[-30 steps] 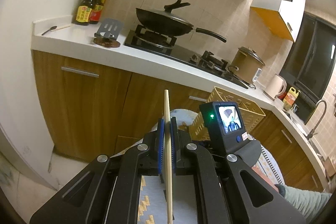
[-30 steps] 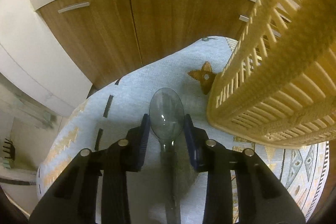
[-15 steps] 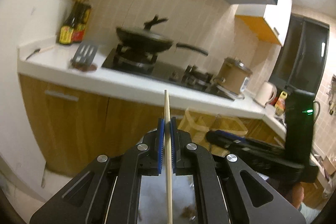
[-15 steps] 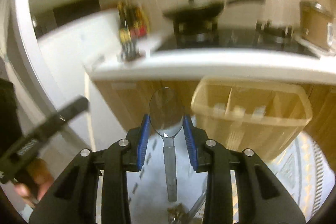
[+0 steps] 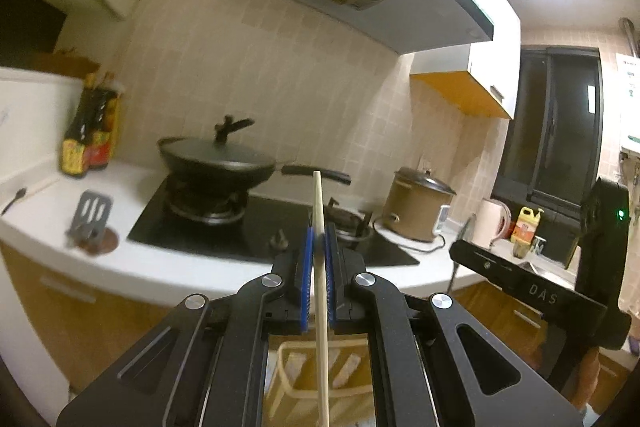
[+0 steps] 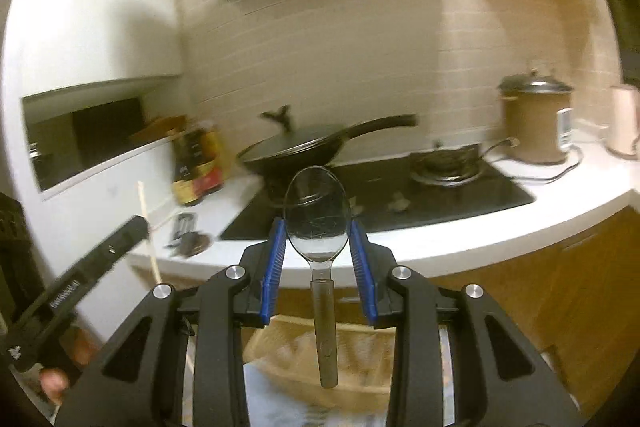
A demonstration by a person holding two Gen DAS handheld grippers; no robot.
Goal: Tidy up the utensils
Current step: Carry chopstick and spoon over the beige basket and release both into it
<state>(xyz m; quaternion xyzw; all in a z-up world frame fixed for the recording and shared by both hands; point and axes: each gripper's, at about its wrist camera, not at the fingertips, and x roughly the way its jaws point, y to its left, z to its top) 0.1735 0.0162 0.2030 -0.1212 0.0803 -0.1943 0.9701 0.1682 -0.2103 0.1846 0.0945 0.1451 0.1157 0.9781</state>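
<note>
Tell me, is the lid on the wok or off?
On. The dark lid sits flat on the wok on the stove, its knob sticking up, no gap visible.

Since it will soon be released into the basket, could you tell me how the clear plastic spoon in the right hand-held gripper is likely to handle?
The clear plastic spoon looks thin and see-through, so it is probably light. Its smooth, glossy bowl sits between the blue pads of the right hand-held gripper, so it may slip or pivot. The handle hangs down unsupported, so it could swing.
</note>
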